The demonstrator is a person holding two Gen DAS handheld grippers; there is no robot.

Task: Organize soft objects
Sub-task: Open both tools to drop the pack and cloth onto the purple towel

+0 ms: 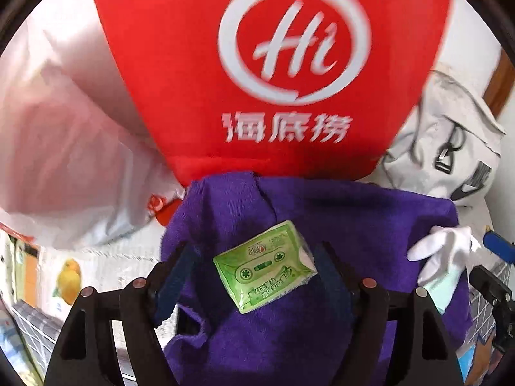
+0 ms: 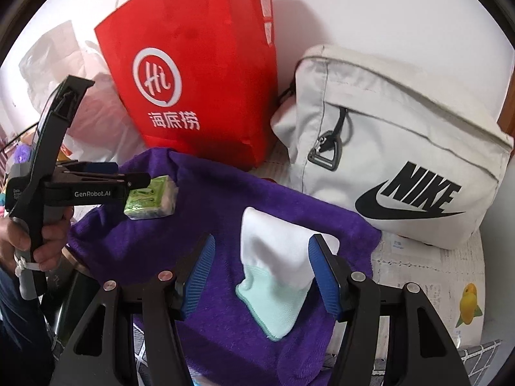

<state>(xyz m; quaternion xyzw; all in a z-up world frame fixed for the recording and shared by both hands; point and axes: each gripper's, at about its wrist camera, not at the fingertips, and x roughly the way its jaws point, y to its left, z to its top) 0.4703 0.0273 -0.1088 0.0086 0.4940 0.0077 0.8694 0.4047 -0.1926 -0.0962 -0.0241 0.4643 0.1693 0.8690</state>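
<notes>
Your left hand-held gripper point(image 1: 254, 276) stands wide around the green tissue pack point(image 1: 265, 280) on the purple towel point(image 1: 354, 225); your right hand-held gripper point(image 2: 262, 273) gapes, straddling the white sock point(image 2: 276, 276).

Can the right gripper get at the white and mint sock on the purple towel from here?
Probably yes: the white and mint sock lies uncovered on the purple towel, directly between the right gripper's open fingers, with nothing over it.

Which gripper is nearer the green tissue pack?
Left. The left gripper has the green tissue pack between its fingers on the purple towel; the right gripper straddles the white sock, further off.
</notes>
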